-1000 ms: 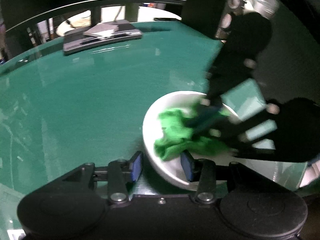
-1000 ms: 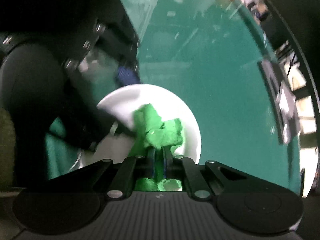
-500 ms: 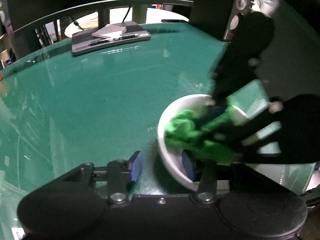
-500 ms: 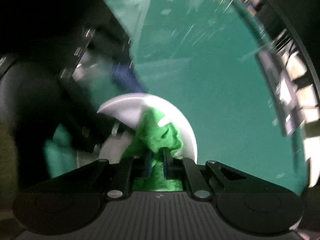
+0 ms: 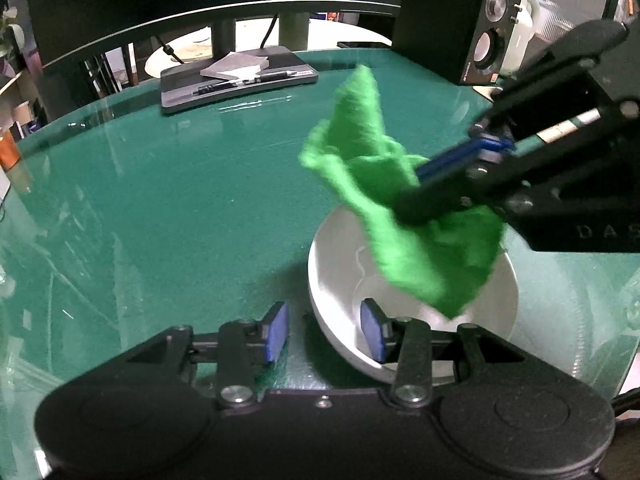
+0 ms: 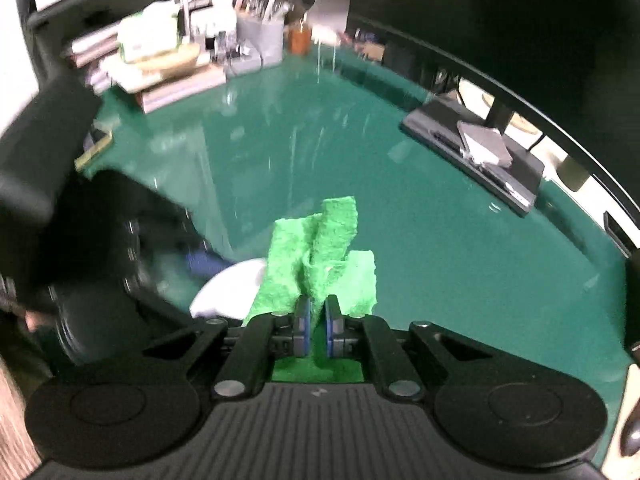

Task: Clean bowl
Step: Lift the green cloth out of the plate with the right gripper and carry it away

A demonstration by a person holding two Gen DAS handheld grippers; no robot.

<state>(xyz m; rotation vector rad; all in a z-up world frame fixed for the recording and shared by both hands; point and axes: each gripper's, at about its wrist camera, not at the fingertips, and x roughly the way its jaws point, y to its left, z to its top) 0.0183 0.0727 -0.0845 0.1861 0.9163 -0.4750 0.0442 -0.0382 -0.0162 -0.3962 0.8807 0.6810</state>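
A white bowl (image 5: 340, 264) sits on the green glass tabletop (image 5: 160, 200). My left gripper (image 5: 324, 332) straddles its near rim, one pad inside and one outside. A gap shows at the outer pad, and the jaws are opening. My right gripper (image 6: 316, 320) is shut on a bright green cloth (image 6: 320, 248). In the left wrist view the right gripper (image 5: 416, 188) comes in from the right. It holds the cloth (image 5: 360, 152) above the bowl, with a corner hanging over the inside. In the right wrist view only a sliver of the bowl (image 6: 228, 288) shows beside the cloth.
A dark monitor stand (image 5: 236, 80) with pens and paper stands at the table's far side. A black speaker (image 5: 472, 40) is at the far right. Stacked books (image 6: 160, 68) and an orange cup (image 6: 299, 40) crowd another edge.
My right gripper has risen and rolled, lifting the green cloth out of the bowl into the air. The left gripper has stayed at the bowl's rim.
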